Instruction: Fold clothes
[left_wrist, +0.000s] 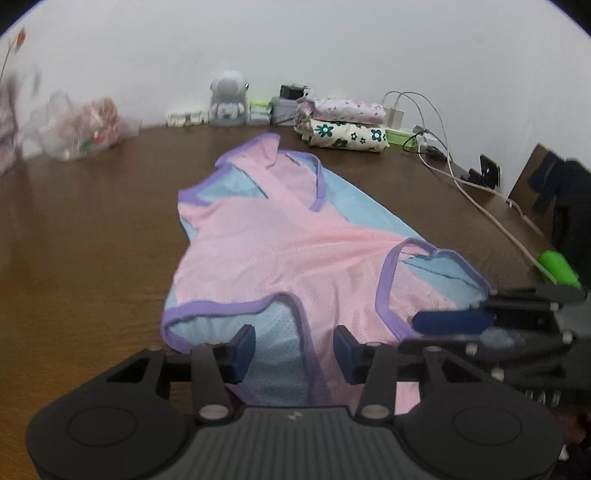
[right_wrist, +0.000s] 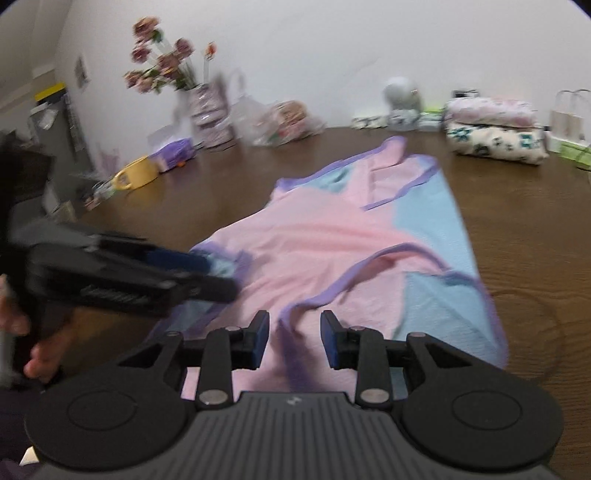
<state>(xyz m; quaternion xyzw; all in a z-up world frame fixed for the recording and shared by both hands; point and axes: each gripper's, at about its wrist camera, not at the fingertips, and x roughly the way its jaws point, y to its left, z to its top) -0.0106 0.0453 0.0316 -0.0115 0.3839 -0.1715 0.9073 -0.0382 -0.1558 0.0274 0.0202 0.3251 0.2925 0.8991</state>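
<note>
1. The pink-and-blue garment lies spread out along the middle of the desk, its purple-trimmed near end close to the near edge and its far end reaching toward the back edge.
2. Some pink panels are already turned over the blue layer, so it is not fully flat; whether that counts as a fold I cannot say.
3. The left gripper hovers over the near end, fingers parted, nothing between the pads, with the purple trim right below.
4. The right gripper sits beside it over the same near end, likewise released, a purple edge lying in the gap but not pinched.
5. At the desk's far right corner, a stack of folded clothes rests against the wall.
6. My read: this piece still wants folding down to match that stack, and both tools look lined up on the near hem.
</note>
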